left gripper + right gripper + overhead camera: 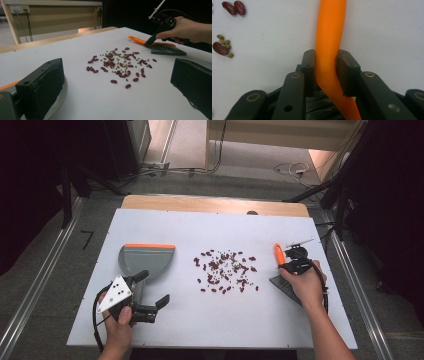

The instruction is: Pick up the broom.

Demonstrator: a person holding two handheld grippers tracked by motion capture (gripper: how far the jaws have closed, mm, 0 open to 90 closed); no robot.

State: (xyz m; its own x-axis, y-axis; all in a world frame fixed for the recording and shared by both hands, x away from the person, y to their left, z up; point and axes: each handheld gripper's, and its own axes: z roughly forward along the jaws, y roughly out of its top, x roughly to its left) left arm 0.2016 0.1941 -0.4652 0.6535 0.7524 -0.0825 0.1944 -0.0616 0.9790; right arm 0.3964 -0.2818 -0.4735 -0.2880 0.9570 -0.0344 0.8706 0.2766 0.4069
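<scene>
- Orange marks the brush [279, 256] handle, and the right gripper [325, 58] has its jaws clamped on that handle from both sides; the grey bristles lie on the white worktop [210, 320] to the right of the spill.
- In the left gripper view the brush lies flat, the person's right hand [186, 31] just above it, with the handle pointing away toward the far edge of the worktop.
- The beans [226, 270], dark red ones mixed with small green ones, lie scattered in a loose patch at the middle of the worktop, between brush and dustpan [146, 260].
- The dustpan, grey with an orange lip, lies left of the beans and apart from them, its handle toward the person.
- The left gripper [150, 295] hovers just at the dustpan's handle with its jaws wide apart and nothing between them.
- The step in hand looks like taking up the tools: the brush is gripped, the dustpan not yet.
- Next, the left jaws probably need to close on the dustpan handle so that the pan can be brought up to the edge of the patch.
- The brush would then have to lift, come round behind the beans and sweep them leftward in short strokes.
- Round beans roll easily, so a hard stroke could send some over the worktop edge.
</scene>
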